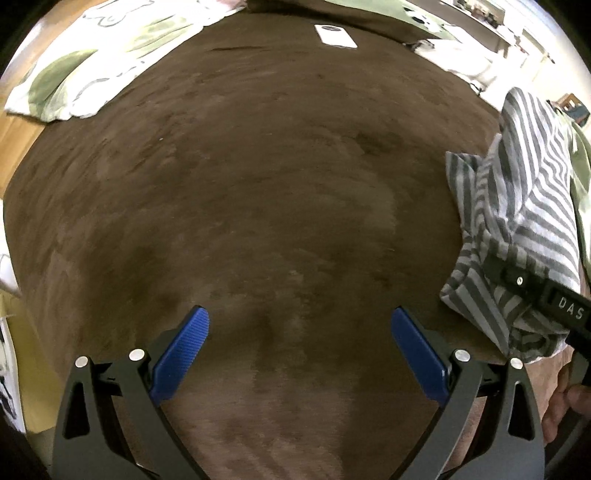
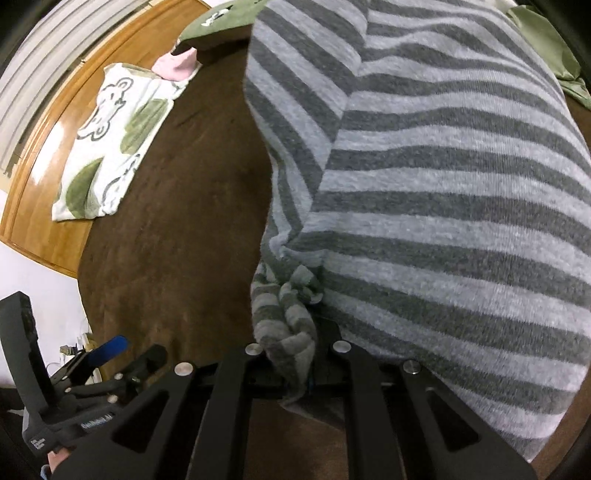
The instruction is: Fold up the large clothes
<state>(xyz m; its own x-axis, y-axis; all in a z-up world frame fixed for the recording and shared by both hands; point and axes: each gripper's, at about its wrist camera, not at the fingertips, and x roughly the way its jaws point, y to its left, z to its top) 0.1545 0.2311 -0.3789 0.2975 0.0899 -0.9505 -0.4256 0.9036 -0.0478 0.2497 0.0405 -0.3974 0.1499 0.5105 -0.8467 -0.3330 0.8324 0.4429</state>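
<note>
Grey-striped soft knit garment (image 2: 443,184): limp, light; bunched edge is clamped by right tool (image 2: 295,373); left tool (image 1: 299,347) is held spread, unladen.

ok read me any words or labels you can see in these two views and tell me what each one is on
"DAS": white letters on the right gripper body, cut off at the left view's edge.
White print on the left gripper body, right view: too blurred to read.
Small label lower on that gripper: too small to read.
White phone on the brown blanket: no legible text.
Striped shirt: none.
</note>
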